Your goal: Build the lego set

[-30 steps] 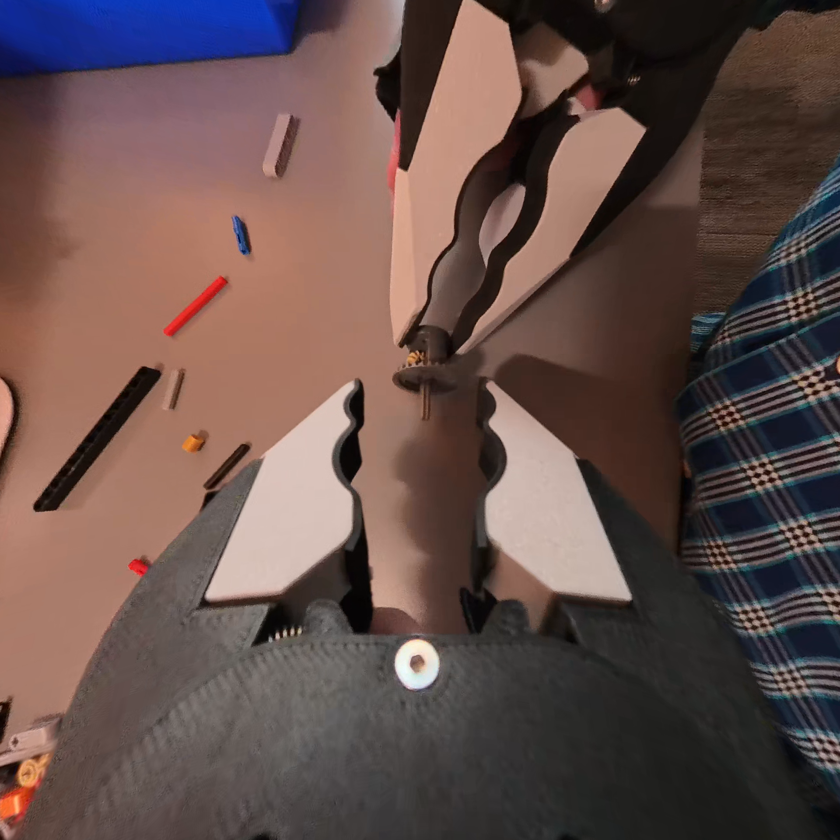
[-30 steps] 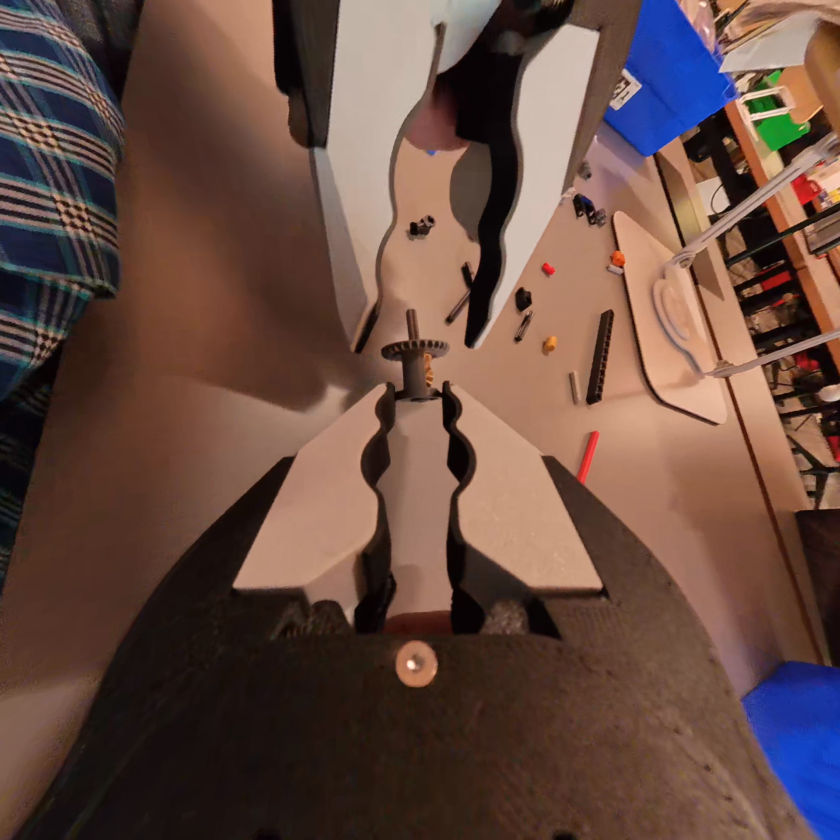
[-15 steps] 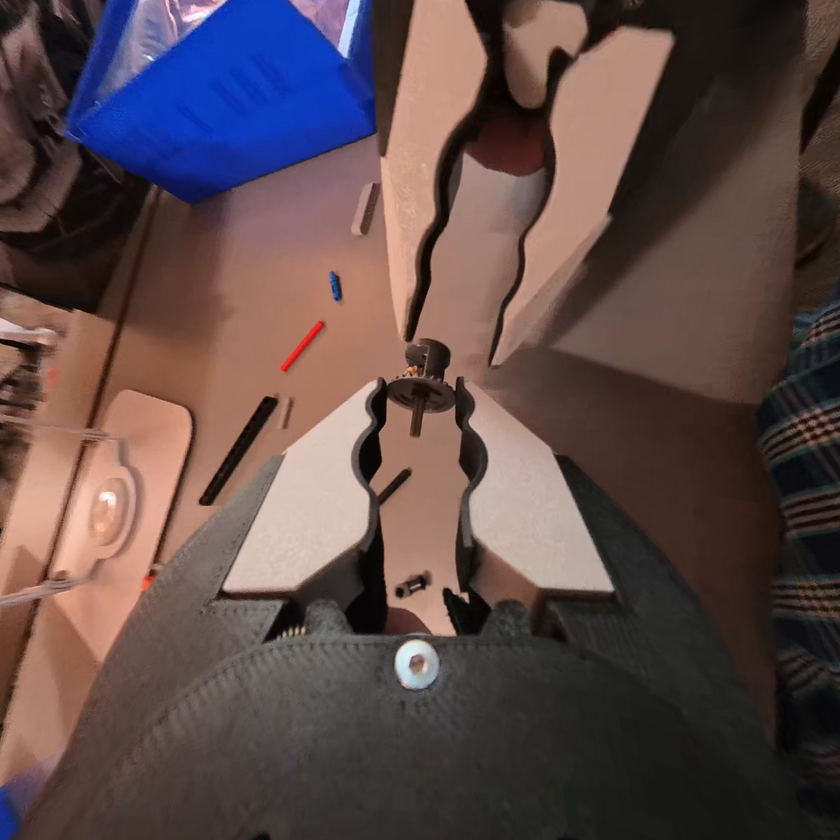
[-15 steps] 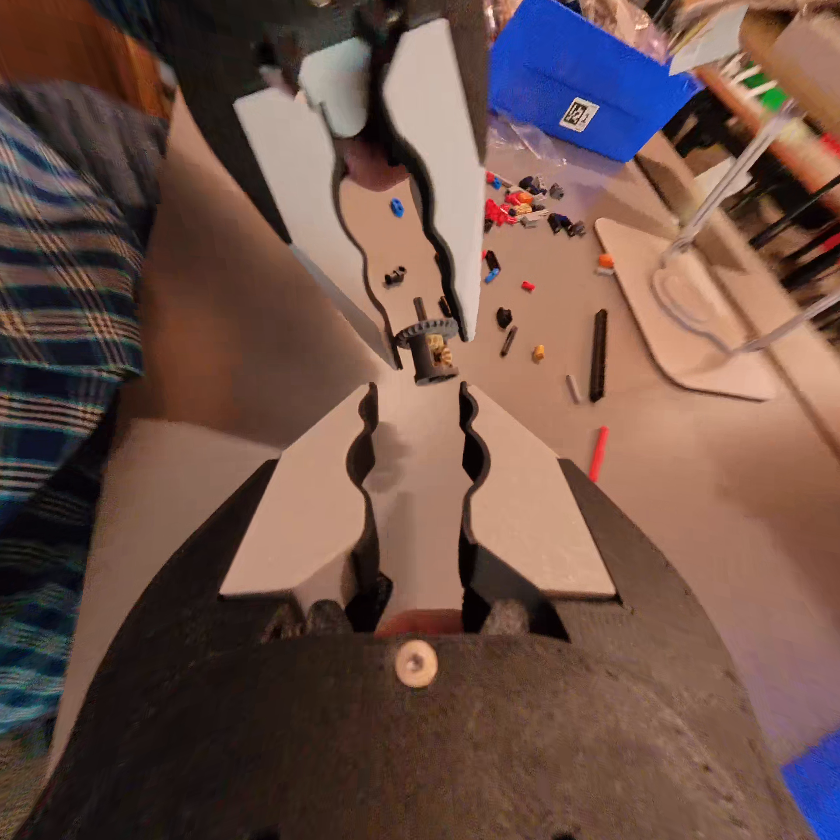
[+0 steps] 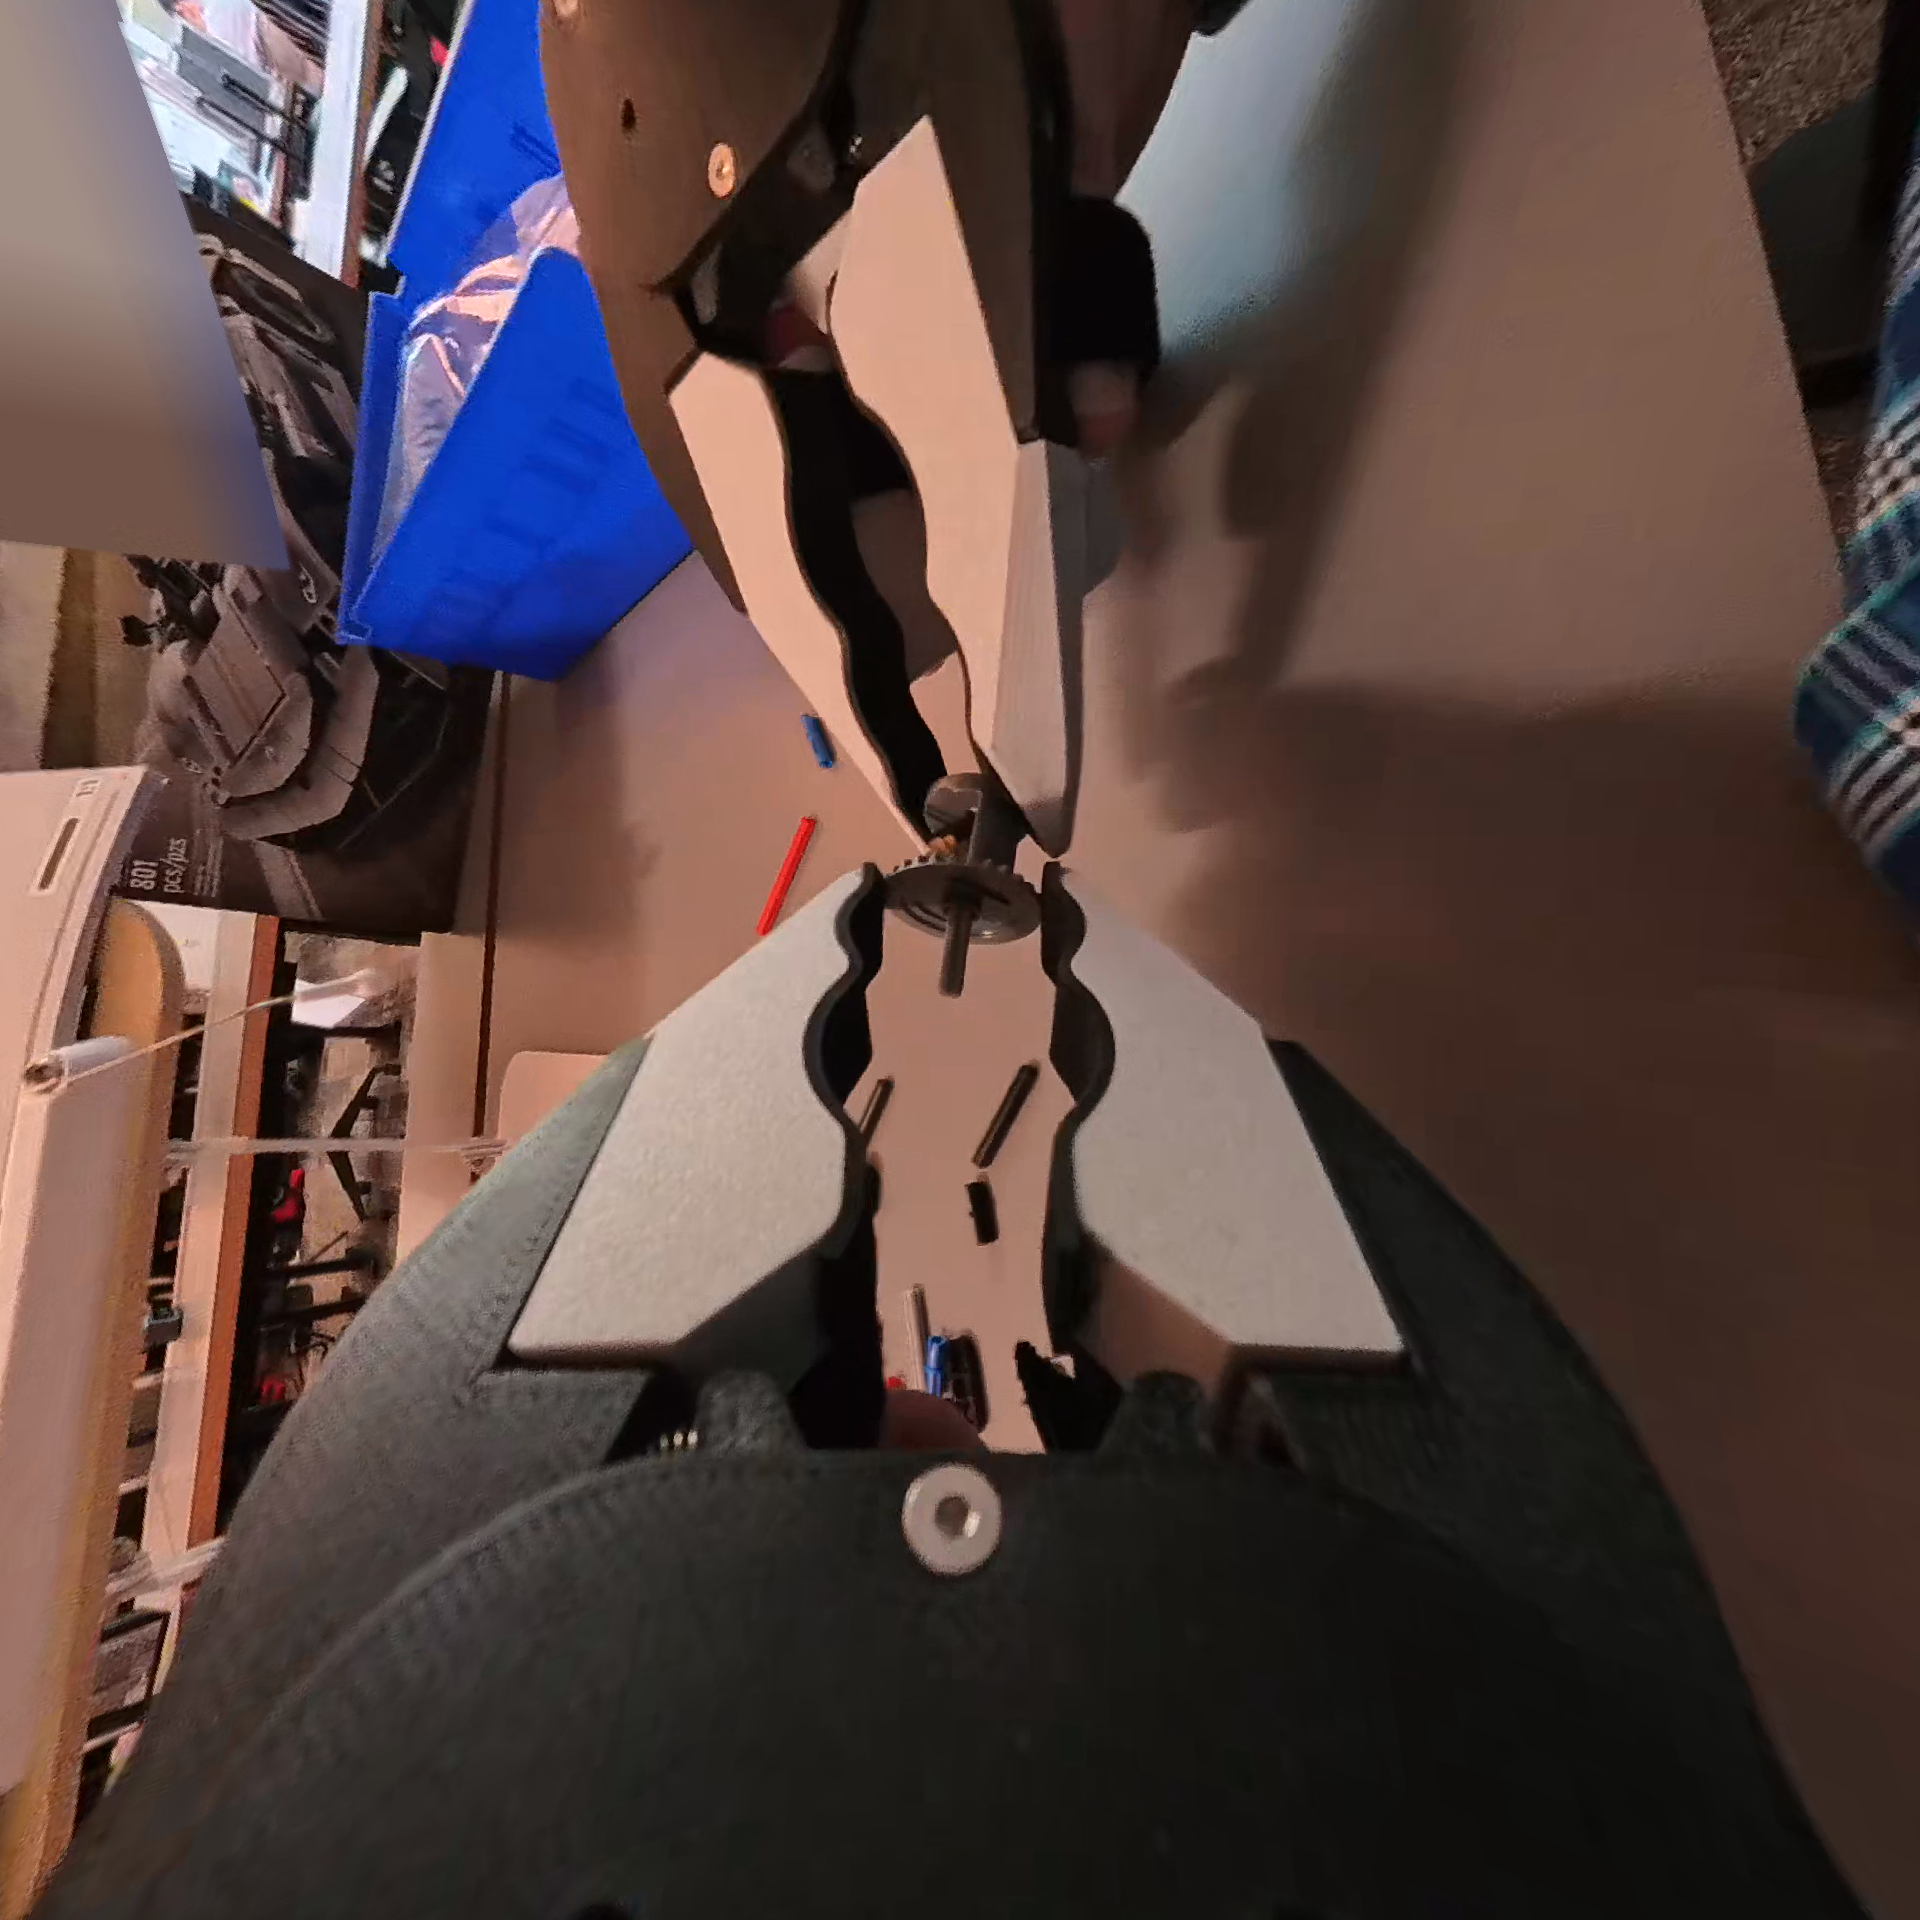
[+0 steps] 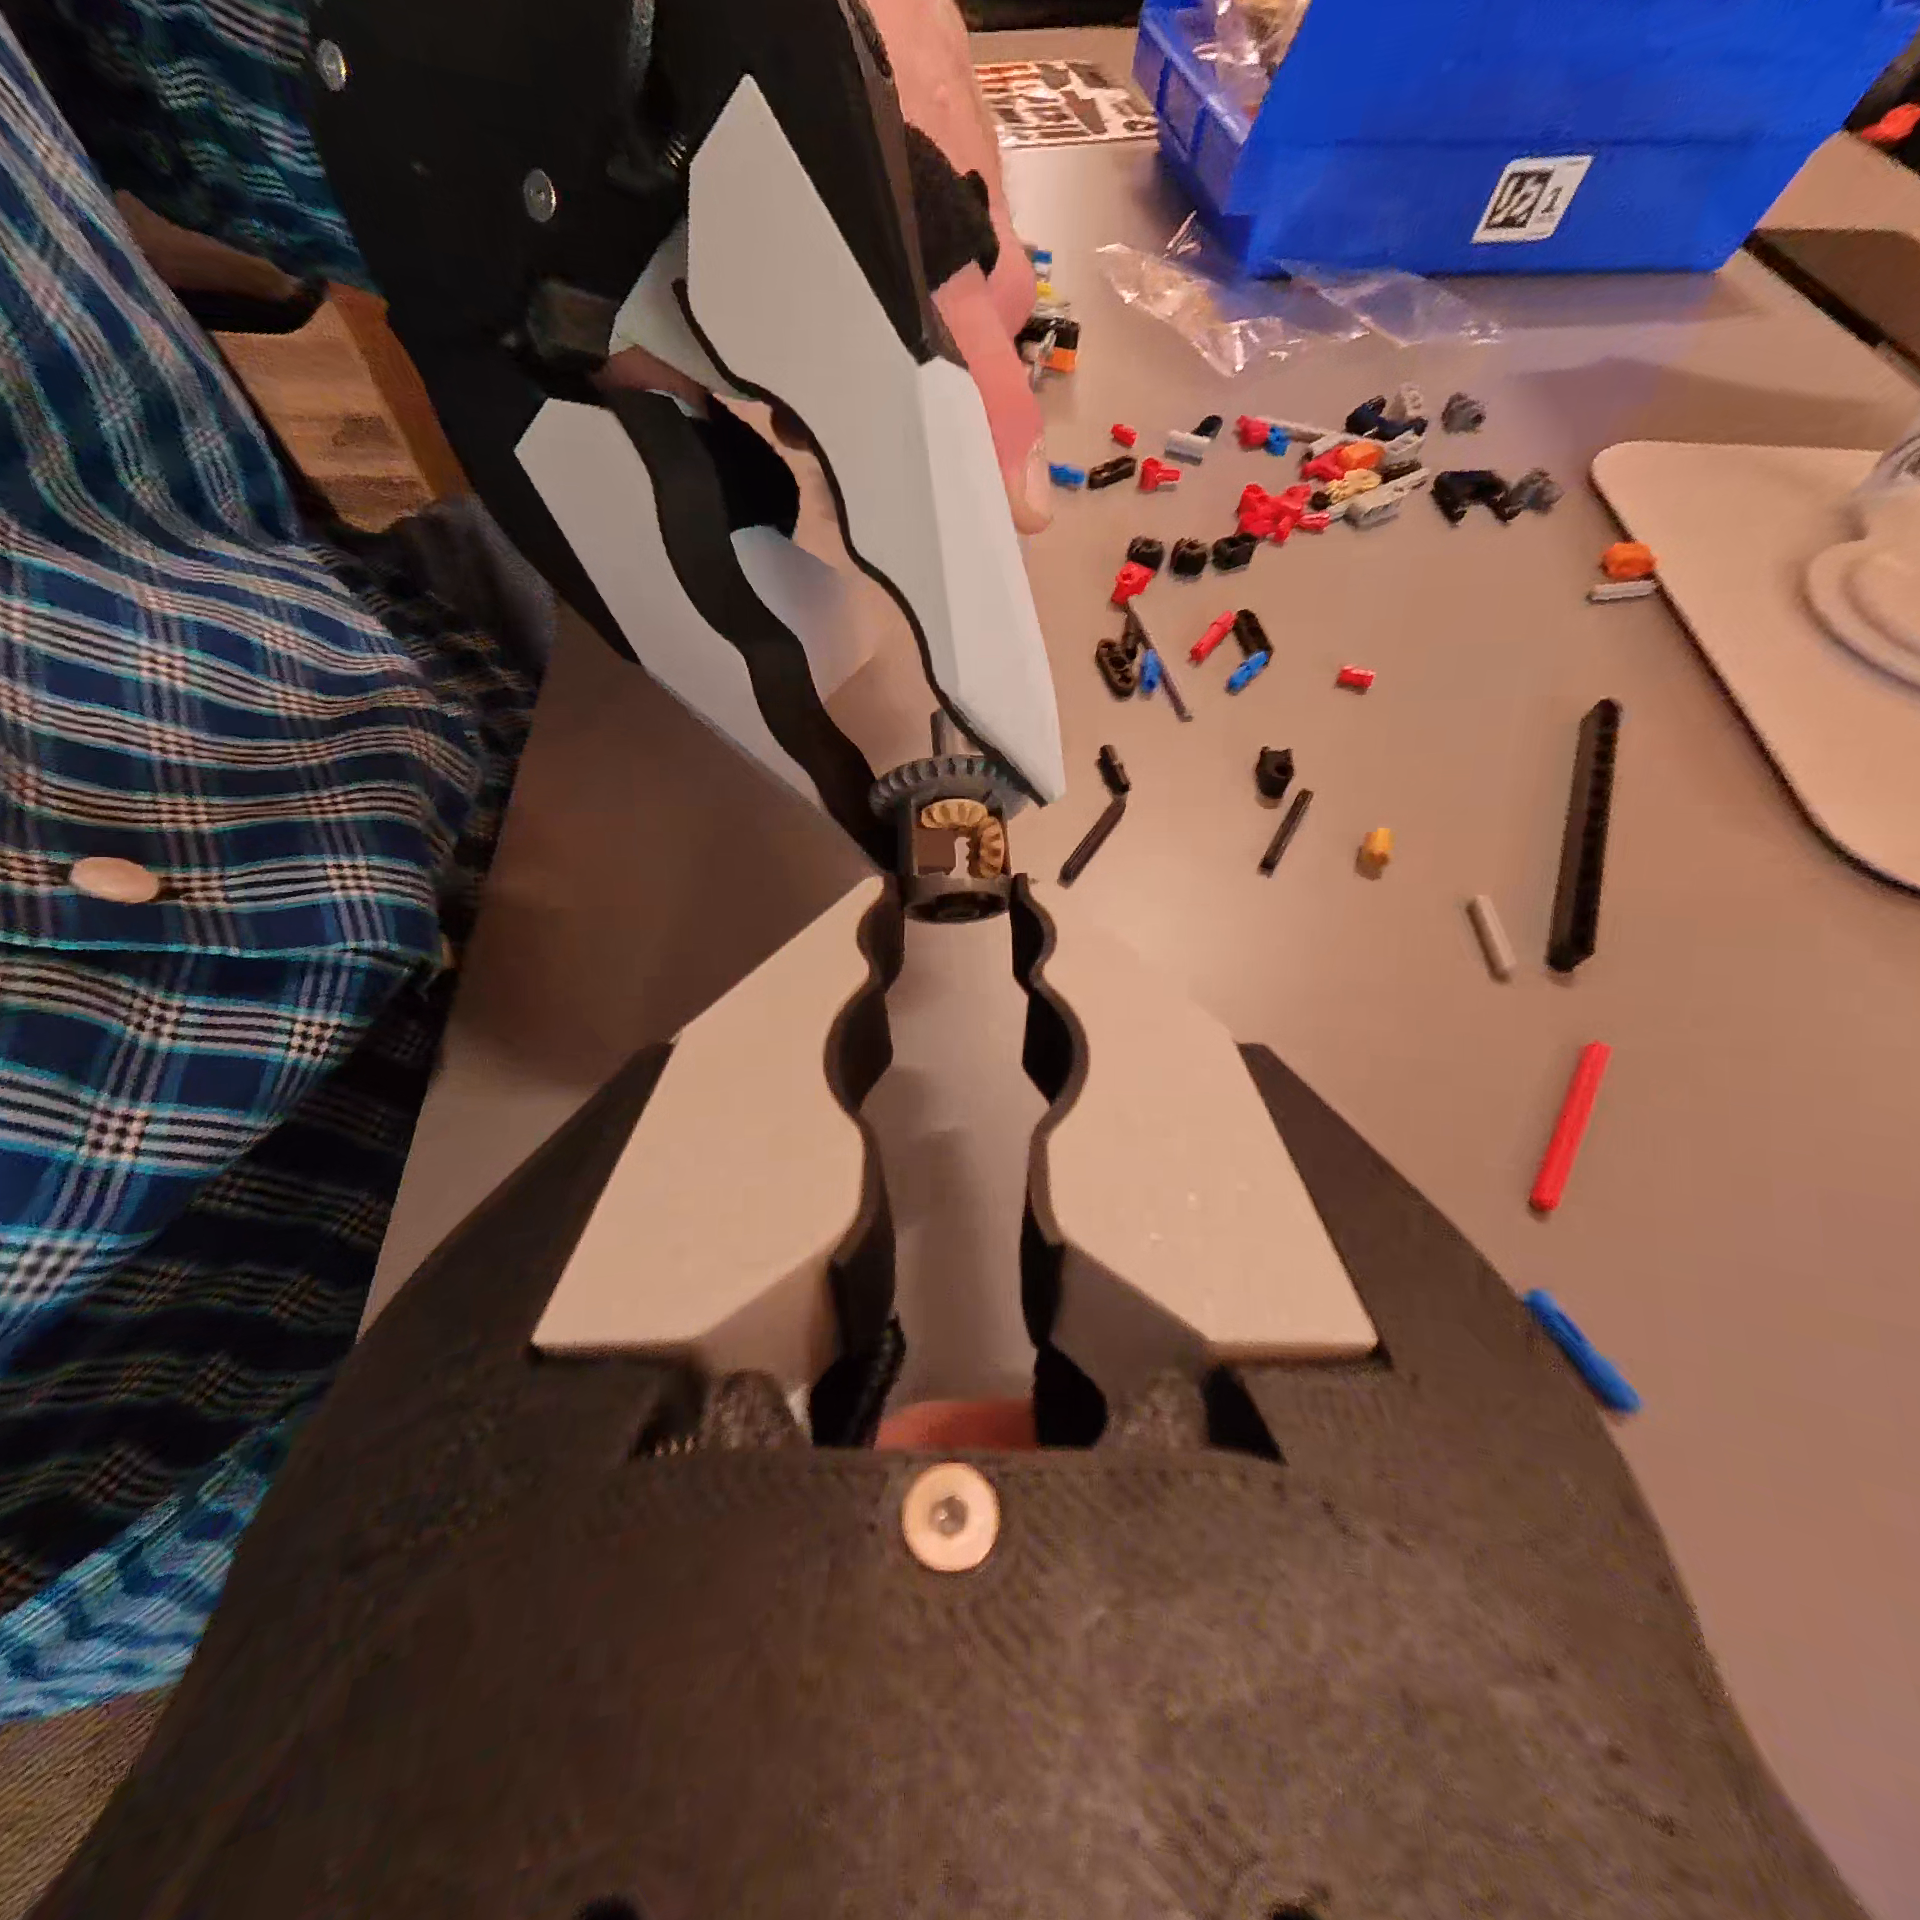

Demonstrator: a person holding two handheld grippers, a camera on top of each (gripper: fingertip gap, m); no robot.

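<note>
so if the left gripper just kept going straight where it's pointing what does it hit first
Probably the right gripper: its fingertips sit just past the gear assembly that the left gripper already brackets. Depth is hard to judge, but little else lies between them.

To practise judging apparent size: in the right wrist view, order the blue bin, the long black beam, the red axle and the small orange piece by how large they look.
1. Blue bin, cut off by the frame
2. Long black beam
3. Red axle, which is nearer the camera, so its true size is unsure
4. Small orange piece
</note>
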